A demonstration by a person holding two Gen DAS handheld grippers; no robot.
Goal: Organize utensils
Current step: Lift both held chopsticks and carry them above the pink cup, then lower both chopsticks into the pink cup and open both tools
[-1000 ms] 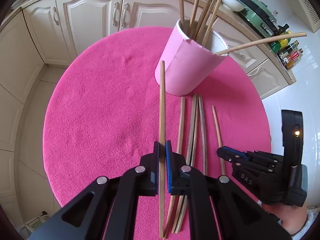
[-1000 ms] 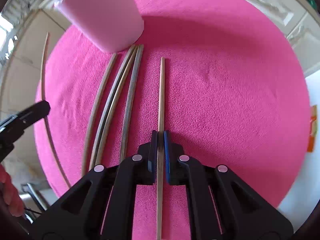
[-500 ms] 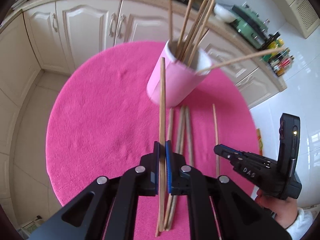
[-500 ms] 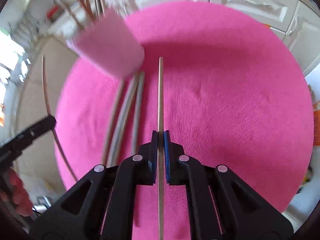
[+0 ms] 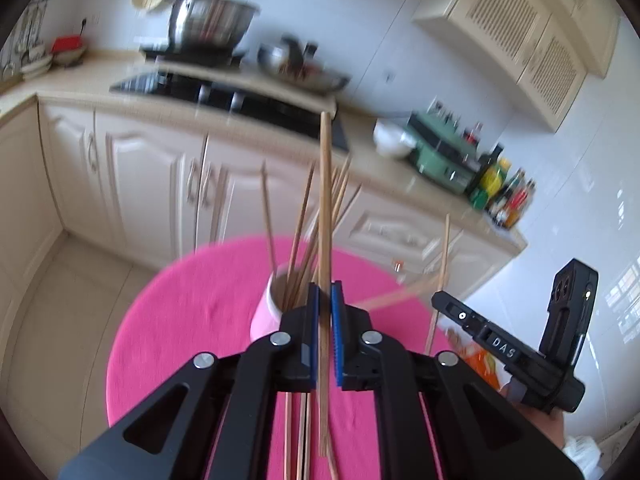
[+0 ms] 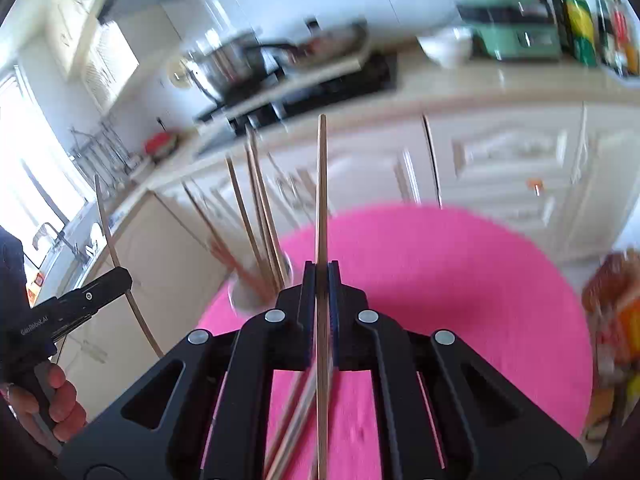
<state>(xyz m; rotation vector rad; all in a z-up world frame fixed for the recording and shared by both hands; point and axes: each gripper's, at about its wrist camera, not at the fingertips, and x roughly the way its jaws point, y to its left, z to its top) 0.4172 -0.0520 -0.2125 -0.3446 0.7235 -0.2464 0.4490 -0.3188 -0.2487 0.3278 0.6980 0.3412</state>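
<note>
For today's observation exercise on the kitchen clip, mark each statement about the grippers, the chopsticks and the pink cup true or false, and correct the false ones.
1. The left gripper is shut on a chopstick. True.
2. The right gripper is open, holding nothing. False: it is shut on a chopstick too.
3. The pink cup already holds several chopsticks. True.
4. The cup stands on a bare wooden table. False: it stands on a pink tablecloth.
5. Some chopsticks lie flat on the cloth. True.
</note>
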